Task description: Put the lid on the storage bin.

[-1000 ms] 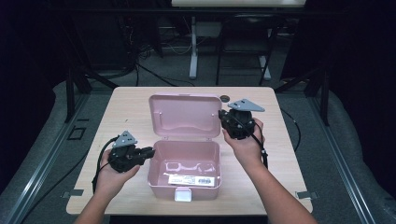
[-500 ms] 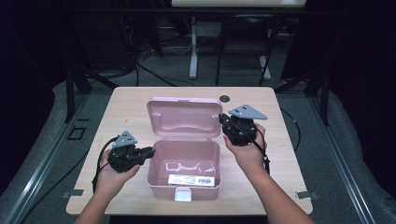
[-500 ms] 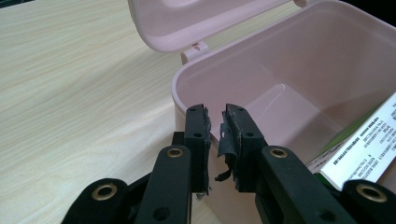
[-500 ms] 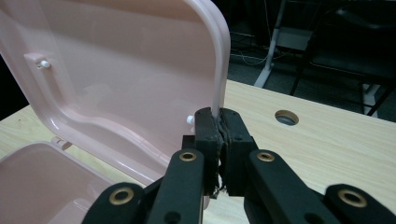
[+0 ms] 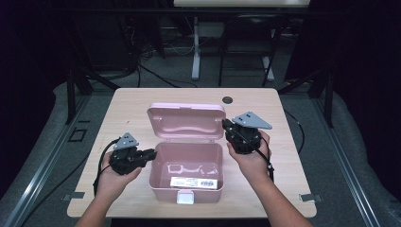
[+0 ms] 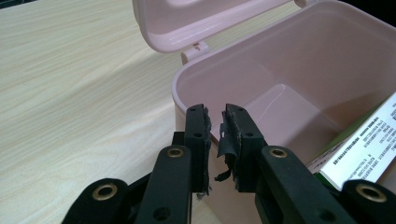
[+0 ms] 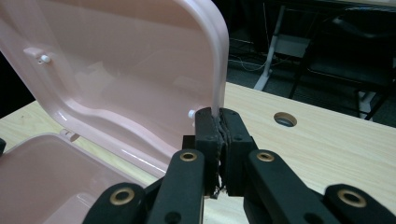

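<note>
The pink box (image 5: 186, 172) sits mid-counter (image 5: 293, 142); its lid (image 7: 140, 70) edge is pinched by the right gripper (image 7: 220, 122). The left gripper (image 6: 215, 126), slightly parted and empty, is held beside the box wall. The lid could slip from so thin a pinch and drop shut.

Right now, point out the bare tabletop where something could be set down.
Bare wood lies on the light wooden table left of the open pink plastic box, and behind its raised lid around the round cable hole. It is crowded beside the box, where both grippers sit.
</note>
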Motion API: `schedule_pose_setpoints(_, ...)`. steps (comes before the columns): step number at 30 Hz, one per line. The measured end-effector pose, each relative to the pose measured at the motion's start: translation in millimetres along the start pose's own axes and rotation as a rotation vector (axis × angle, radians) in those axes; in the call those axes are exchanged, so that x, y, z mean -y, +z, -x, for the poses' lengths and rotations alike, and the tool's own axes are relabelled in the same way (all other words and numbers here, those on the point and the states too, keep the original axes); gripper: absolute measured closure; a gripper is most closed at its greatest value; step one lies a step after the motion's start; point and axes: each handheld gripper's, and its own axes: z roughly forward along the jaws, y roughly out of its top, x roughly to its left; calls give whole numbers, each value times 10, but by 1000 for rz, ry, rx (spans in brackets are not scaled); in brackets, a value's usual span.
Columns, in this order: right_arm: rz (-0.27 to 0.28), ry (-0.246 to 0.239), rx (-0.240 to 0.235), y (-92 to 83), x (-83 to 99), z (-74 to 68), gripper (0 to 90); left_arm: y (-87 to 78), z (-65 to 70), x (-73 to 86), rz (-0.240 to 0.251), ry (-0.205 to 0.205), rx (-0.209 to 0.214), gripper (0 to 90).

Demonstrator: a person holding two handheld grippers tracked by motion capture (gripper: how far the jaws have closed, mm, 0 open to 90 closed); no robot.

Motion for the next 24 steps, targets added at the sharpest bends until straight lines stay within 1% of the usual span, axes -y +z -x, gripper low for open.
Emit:
schedule_pose_setpoints(3,5,-5,1,-30,19,-19,872,-13,-5,-2,-1,-3,7,816)
schedule_pose_setpoints(4,7,-8,2,-38,25,-24,872,-8,-5,2,7,-5,6,817)
schedule_pose_setpoints(6,15,-8,1,-57,45,-35,873,-13,-11,1,2,-4,10,817)
schedule_pose_setpoints(9,27,-2,-3,-79,81,-39,872,-10,-7,3,7,-5,8,817)
schedule_pose_setpoints(12,36,-11,2,-103,103,-65,872,-10,-7,2,7,-4,8,817)
schedule_pose_setpoints(15,38,-21,5,-125,118,-79,871,-15,-17,0,2,0,12,817)
schedule_pose_setpoints(18,45,-30,8,-143,142,-94,871,-15,-14,0,3,-5,12,819)
schedule_pose_setpoints(24,51,-29,6,-166,165,-105,868,-16,-17,-2,2,-5,13,821)
